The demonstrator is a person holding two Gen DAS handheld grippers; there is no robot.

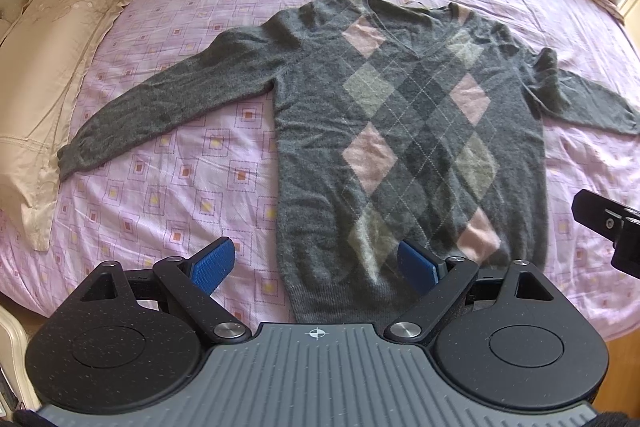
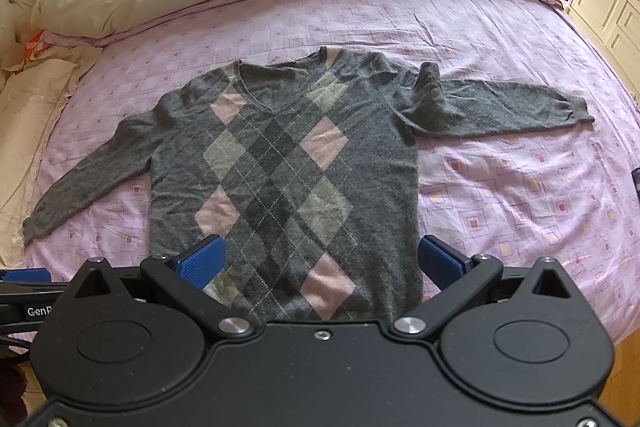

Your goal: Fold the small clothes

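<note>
Sweater [image 1: 404,131] lies face-up mid-frame on the pink bed [image 1: 192,187], sleeves spread (right one bunched at the shoulder), probably flattened for folding. Left gripper [image 1: 316,265] and right gripper [image 2: 322,261] hover over the hem, fingers wide, empty.

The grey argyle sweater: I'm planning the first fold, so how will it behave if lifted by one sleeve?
The sweater looks like soft knit, so it will probably drape limply rather than hold shape. Its right sleeve already bunches near the shoulder, suggesting it creases easily. The fuzzy surface likely drags on the wrinkled bedsheet rather than sliding.
</note>
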